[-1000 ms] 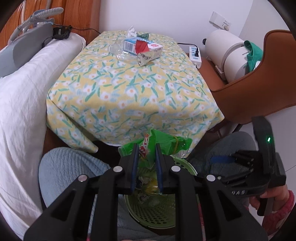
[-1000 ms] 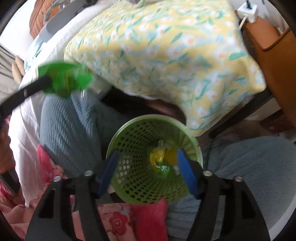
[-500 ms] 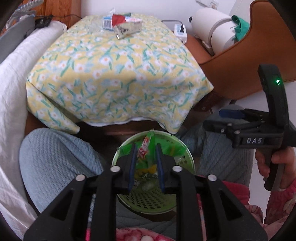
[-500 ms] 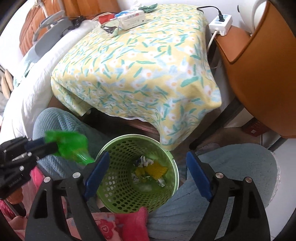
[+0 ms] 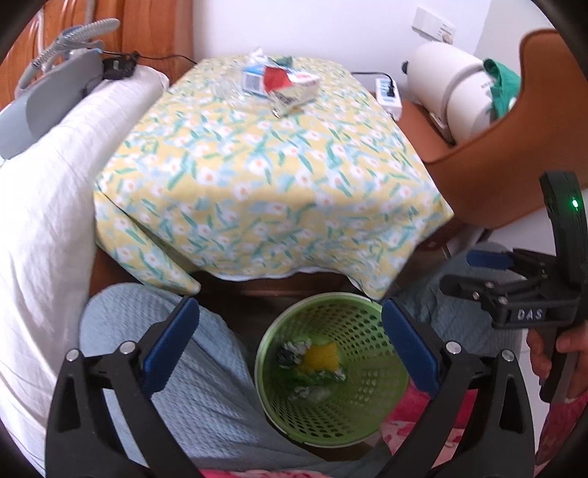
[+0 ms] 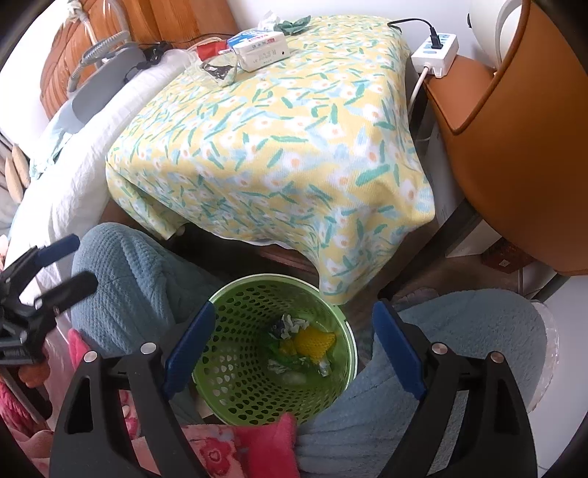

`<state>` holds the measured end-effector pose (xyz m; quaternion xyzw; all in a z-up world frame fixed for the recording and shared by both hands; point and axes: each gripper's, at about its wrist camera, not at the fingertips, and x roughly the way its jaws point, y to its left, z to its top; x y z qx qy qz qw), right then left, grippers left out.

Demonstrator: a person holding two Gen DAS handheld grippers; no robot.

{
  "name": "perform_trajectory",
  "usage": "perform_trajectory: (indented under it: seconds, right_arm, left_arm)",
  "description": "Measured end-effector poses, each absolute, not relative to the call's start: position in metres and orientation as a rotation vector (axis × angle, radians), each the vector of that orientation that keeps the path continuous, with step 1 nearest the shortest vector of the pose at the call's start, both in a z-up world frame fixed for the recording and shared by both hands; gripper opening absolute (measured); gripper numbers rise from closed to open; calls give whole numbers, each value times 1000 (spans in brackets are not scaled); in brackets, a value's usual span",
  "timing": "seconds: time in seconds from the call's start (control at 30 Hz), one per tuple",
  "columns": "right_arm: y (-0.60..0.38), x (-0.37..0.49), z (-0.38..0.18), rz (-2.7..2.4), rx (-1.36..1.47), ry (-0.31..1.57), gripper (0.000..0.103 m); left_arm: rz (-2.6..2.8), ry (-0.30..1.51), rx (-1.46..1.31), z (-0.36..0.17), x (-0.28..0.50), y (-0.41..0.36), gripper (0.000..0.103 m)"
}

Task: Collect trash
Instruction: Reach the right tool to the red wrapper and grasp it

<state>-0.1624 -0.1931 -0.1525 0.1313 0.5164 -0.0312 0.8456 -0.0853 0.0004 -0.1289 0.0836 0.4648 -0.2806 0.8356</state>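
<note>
- The round green perforated plastic waste basket (image 5: 332, 371) stands on the floor between the person's knees, which are clad in blue waffle-knit fabric (image 5: 191, 382); its near rim is cut off behind pink floral cloth (image 6: 220, 452).
- Inside it lies a heap of crumpled trash (image 6: 301, 345): a yellow mesh-like piece, green film and white-and-dark scraps. What each piece is cannot be made out.
- The left gripper (image 5: 290, 342) hangs over the basket with its 2 blue-padded fingers spread wide and nothing between them.
- The right gripper (image 6: 290, 349) is likewise spread wide and empty, pointing down at the same basket.
- On the far part of the table, which is draped in a yellow floral cloth (image 5: 264, 176), sit a white-and-blue carton with a red patch (image 5: 279, 79), clear crinkled plastic (image 5: 229, 88) just beside it and a crumpled white tissue (image 6: 270, 18) behind.
- The table's own surface and legs are hidden under the cloth.
- A white power strip (image 6: 435, 49) rests on a brown ledge at the right; a white cylinder (image 5: 446, 79) there is partly cut off.
</note>
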Motion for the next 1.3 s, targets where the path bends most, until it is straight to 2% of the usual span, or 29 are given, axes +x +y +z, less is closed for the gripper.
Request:
perform_trajectory:
  seconds: [0.4, 0.67, 0.93, 1.17, 1.3]
  right_arm:
    - [-191, -124, -121, -37, 246, 983, 87]
    - [-177, -36, -82, 33, 156, 859, 87]
    - [-169, 48, -89, 40, 121, 869, 86]
    - [-162, 78, -108, 53, 103, 908, 63]
    - [-161, 83, -114, 69, 115, 921, 44]
  left_arm:
    - [-510, 923, 135, -110, -44, 10, 95]
    - [-500, 858, 123, -96, 4, 1, 95]
    - [-491, 857, 92, -99, 51, -2, 95]
    - [-465, 868, 73, -108, 71, 3, 95]
    - [-457, 874, 55, -109, 75, 6, 95]
